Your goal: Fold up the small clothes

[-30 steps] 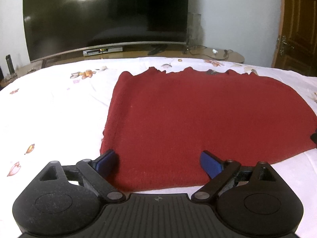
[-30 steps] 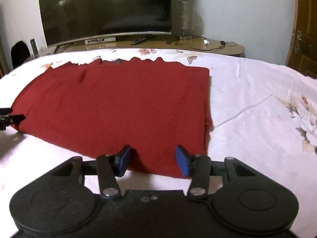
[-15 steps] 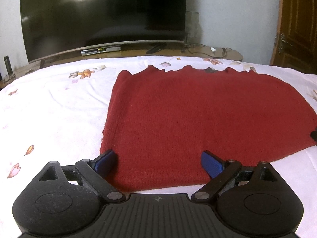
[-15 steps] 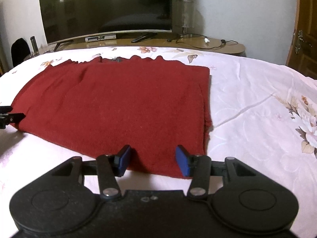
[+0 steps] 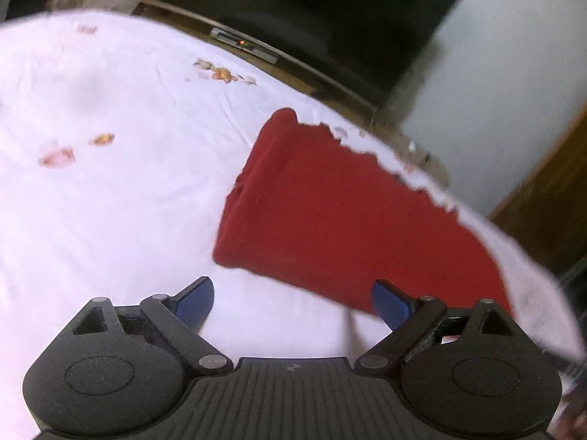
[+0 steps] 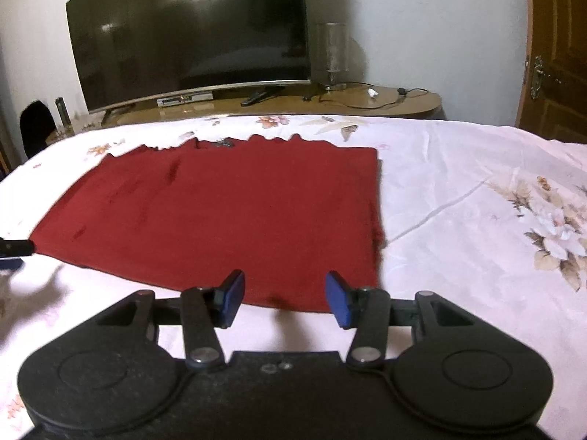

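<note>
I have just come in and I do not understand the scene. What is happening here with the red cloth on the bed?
A person holds a two-finger gripper in each hand to fold a red garment that lies flat on a white flowered bedsheet. Nothing is gripped now. The left gripper is tilted, wide open above the near left corner of the garment. The right gripper is open too, its blue pads at the near edge close to the right corner, not pressing the fabric. No new fold has begun.

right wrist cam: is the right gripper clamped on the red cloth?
No. The right gripper has its jaws apart, with the near edge of the red cloth lying flat beyond them.
</note>
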Motion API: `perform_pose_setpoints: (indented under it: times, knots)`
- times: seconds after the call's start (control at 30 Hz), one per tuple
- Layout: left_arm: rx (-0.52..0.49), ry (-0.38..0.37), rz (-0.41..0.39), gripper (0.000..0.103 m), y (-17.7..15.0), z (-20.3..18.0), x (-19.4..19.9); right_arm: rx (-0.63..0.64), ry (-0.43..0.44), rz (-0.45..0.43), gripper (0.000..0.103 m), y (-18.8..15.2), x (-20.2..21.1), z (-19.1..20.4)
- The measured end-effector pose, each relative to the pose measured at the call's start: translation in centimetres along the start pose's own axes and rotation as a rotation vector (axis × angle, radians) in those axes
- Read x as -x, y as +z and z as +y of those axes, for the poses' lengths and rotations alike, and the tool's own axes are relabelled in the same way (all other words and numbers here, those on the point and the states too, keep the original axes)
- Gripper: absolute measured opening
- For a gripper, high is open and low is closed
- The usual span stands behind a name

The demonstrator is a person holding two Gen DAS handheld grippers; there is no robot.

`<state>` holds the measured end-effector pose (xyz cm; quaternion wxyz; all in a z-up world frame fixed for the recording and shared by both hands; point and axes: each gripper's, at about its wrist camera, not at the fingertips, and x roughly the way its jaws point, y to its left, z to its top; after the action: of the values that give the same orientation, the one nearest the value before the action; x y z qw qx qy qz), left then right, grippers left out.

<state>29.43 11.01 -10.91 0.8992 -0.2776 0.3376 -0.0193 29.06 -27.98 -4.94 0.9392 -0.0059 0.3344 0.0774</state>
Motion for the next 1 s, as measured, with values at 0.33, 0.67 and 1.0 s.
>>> perform_pose_setpoints:
  times: [0.33,0.67,1.0]
  knots:
    - [0.328,-0.124,-0.023,0.080,-0.8,2.1,-2.2,0.006,0.056,-0.009,0.048,0.7,-0.8,2.7]
    - [0.376,-0.127,-0.105,0.080,0.1,1.9,-3.6,0.020,0.091,-0.005,0.048,2.4,-3.1,4.2]
    - [0.443,-0.122,-0.051,0.018,2.0,3.0,-6.7,0.042,0.132,-0.011,0.044,5.9,-7.9,6.7]
